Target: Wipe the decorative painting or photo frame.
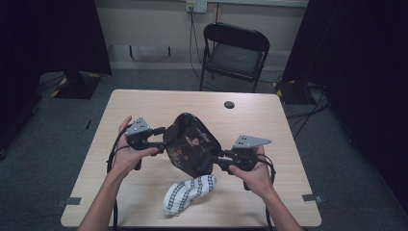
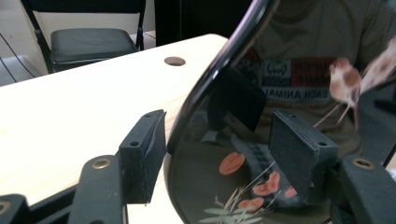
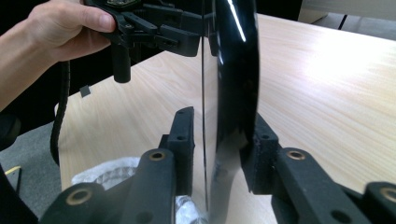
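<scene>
Black lacquer tray (image 1: 192,143) held tilted above table (image 1: 144,103) centre. Left gripper (image 1: 161,137) straddles its 9 o'clock rim, pads not touching. Right gripper (image 1: 214,160) at 4 o'clock: one pad on the rim, clamping unclear. Cloth (image 1: 188,192) at 6 o'clock, probably for wiping.

Lab-like recording room: black curtains (image 1: 43,33) (both sides), folding chair (image 1: 235,53), wall socket (image 1: 196,6), grey carpet (image 1: 43,159).

The tray (image 1: 191,143) hides part of the cloth (image 1: 187,193) (checked, white).
</scene>
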